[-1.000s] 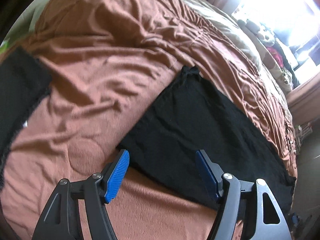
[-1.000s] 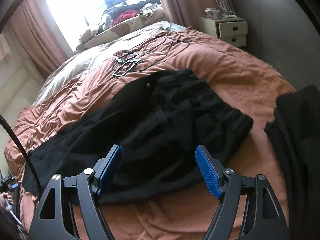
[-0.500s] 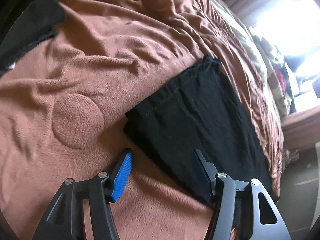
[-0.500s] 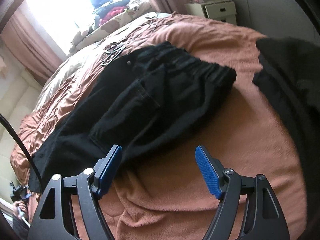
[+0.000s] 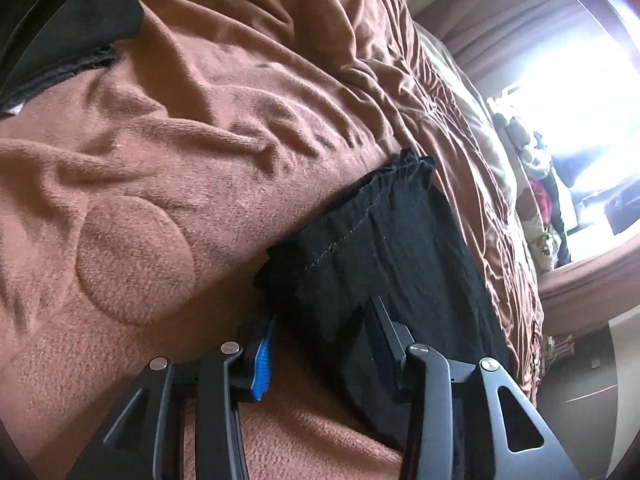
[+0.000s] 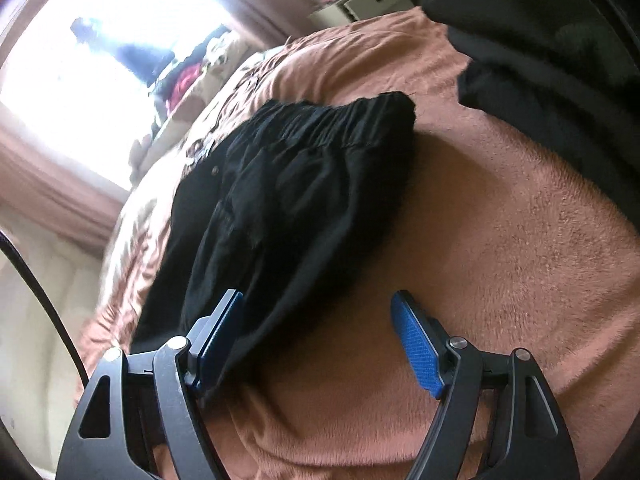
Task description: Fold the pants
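A pair of black woven cotton pants is spread on a rust-brown fleece blanket whose pile is soft and napped, with rumpled ridges and one round quilted patch pressed into it. In the left wrist view the hem end of a pant leg is seen: a flat, roughly rectangular panel with a line of pale stitching along its edge, and a second layer of cloth beneath it. In the right wrist view the gathered elastic waistband is seen at the far end of the pants, ruched into fine pleats, with one small metal button on the left.

Two grippers are counted, each with two black fingers faced with ribbed blue pads. One other dark garment is heaped at the far right edge of the bed, well apart from the pants. One pale bedside cabinet is seen beyond the bed, near a bright window.

The left gripper is held low against the blanket, its fingers partly closed around the near corner of the pant leg, with cloth bunched between them; whether the cloth is firmly pinched cannot be told. The right gripper is held low with its fingers spread wide; its left finger lies over the near edge of the pants, its right finger over bare blanket, and nothing is gripped.
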The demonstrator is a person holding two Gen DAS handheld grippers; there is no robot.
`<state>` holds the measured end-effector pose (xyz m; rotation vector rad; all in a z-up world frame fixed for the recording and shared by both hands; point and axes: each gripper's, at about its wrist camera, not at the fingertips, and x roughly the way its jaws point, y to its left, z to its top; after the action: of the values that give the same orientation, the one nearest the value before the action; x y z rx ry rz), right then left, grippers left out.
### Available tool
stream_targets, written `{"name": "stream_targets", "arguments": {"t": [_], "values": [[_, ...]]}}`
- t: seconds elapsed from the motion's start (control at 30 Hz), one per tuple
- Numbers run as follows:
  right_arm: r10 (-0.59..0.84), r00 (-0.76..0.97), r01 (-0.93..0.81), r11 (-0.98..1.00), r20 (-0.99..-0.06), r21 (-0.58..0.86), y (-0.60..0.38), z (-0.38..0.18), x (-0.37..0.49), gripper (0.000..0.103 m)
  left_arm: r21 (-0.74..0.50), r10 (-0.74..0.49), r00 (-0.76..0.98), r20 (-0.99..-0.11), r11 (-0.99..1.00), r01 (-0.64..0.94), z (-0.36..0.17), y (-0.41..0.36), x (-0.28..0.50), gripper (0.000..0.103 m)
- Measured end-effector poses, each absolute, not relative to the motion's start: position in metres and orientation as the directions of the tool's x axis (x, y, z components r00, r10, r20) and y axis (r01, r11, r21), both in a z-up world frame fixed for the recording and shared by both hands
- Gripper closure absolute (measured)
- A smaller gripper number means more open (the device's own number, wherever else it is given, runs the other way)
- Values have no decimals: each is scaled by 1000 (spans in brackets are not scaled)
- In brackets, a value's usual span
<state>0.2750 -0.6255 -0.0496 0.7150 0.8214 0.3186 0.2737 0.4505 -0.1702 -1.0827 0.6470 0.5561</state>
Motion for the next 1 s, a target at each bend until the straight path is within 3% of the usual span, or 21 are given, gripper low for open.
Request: {"name": "stream_targets", "arguments": {"t": [0.03,0.1,0.17,0.2,0.3,0.37,0.47,0.67,1.0], "values": [[521,657,10,716,-544,698,-626,-51,276,28,-617,96,689,-718,370,-695,-170,452,277,59],[529,660,9,704,-533,710,-624,-53,282,28,-608,101,684,-722,379,-698,-169,452,281,71],[536,660,9,694,-526,719,-623,-55,289,38,-602,96,682,-725,391,-696,-170,454,288,88],[541,659,14,686,-522,728,-624,-57,294,41,-605,97,685,-722,392,-693,-169,453,290,90],[530,661,62,666,-531,743,-630,-68,308,59,-591,132,685,-716,407,-696,-158,451,294,94],[535,651,108,637,-539,763,-636,-74,317,84,-605,150,701,-697,402,-688,-146,451,293,95],[547,642,129,614,-538,779,-643,-69,321,96,-619,151,727,-670,426,-659,-124,453,294,96],[577,683,17,602,-449,799,-642,-16,294,98,-650,150,769,-621,450,-613,-81,455,289,96],[628,673,-58,571,-390,819,-647,30,239,98,-652,183,779,-600,452,-608,-28,465,256,97]]}}
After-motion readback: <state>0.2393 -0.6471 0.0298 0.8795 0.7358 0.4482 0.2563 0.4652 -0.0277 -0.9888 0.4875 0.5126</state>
